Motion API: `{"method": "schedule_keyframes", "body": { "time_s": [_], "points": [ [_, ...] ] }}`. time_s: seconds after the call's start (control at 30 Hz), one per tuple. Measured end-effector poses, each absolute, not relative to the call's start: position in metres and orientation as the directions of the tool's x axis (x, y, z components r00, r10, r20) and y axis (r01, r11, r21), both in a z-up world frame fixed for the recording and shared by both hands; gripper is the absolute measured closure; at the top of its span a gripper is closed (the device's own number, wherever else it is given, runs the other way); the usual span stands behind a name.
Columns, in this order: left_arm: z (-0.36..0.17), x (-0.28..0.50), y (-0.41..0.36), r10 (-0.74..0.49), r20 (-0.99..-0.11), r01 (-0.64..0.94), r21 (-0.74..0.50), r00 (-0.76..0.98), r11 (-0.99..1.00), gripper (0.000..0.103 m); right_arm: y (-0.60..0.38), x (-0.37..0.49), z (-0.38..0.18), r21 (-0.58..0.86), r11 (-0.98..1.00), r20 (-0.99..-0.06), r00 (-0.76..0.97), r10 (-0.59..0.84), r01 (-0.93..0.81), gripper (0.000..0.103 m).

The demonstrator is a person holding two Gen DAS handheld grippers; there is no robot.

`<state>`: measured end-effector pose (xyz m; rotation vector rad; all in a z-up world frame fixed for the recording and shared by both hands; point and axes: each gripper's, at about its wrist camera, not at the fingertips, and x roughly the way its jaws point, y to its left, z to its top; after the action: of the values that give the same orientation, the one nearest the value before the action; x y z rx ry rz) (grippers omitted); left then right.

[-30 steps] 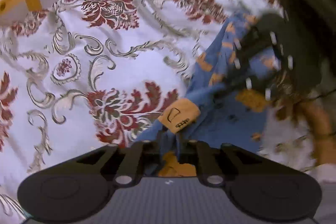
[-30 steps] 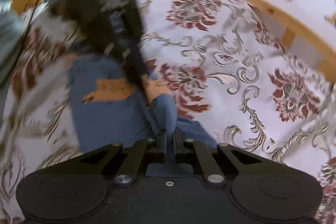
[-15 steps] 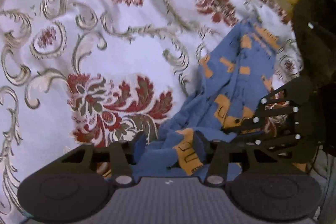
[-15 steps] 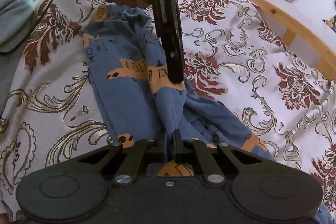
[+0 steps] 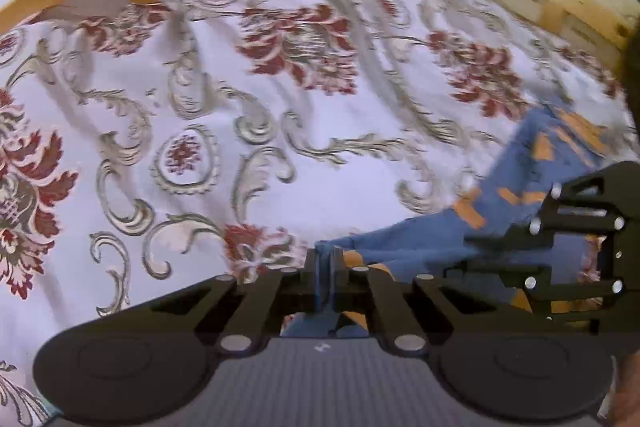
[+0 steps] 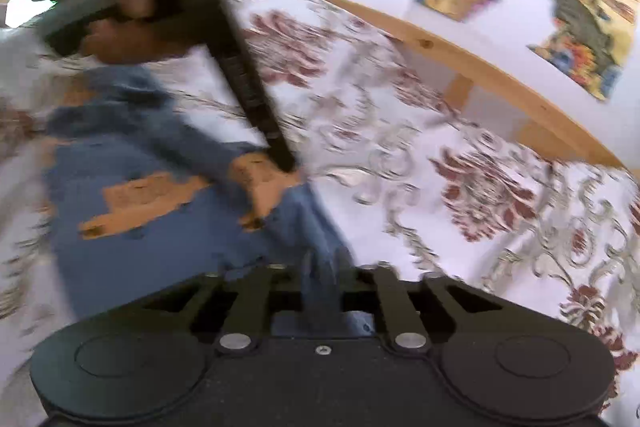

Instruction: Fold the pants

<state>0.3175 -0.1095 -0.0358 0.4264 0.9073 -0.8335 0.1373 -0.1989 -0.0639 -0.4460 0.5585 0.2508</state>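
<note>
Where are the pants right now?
The blue pants lie at the right of the left wrist view on the floral bedspread, pinched by the left tool; in the right wrist view they spread left, pinched by the right tool.

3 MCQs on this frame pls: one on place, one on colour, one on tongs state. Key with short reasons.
1. Where do the pants lie?
A. on a floral bedspread
B. on a wooden floor
C. in a basket

2. Colour of the pants?
A. red with white stripes
B. blue with orange patches
C. plain black

3. State of the left tongs?
A. open, clear of the cloth
B. shut on blue cloth
C. out of view

Key: 1 A, the bedspread lies under them; 2 B, blue cloth with orange shapes in both views; 3 B, a blue fold sits pinched between them, as with the right tongs.
</note>
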Motion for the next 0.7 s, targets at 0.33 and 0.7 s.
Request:
{"method": "schedule_keyframes", "body": {
  "time_s": [0.33, 0.7],
  "points": [
    [-0.069, 0.347, -0.090, -0.458, -0.790, 0.681, -0.072, 0.407, 0.729, 0.077, -0.263, 0.136, -0.059, -0.446, 0.893, -0.520, 0.828, -0.209, -0.055, 0.026],
    [-0.036, 0.257, -0.052, -0.545, -0.758, 0.775, -0.085, 0.358, 0.627, 0.058, -0.329, 0.130, -0.042, -0.197, 0.974, -0.712, 0.700, -0.064, -0.111, 0.030]
  ]
}}
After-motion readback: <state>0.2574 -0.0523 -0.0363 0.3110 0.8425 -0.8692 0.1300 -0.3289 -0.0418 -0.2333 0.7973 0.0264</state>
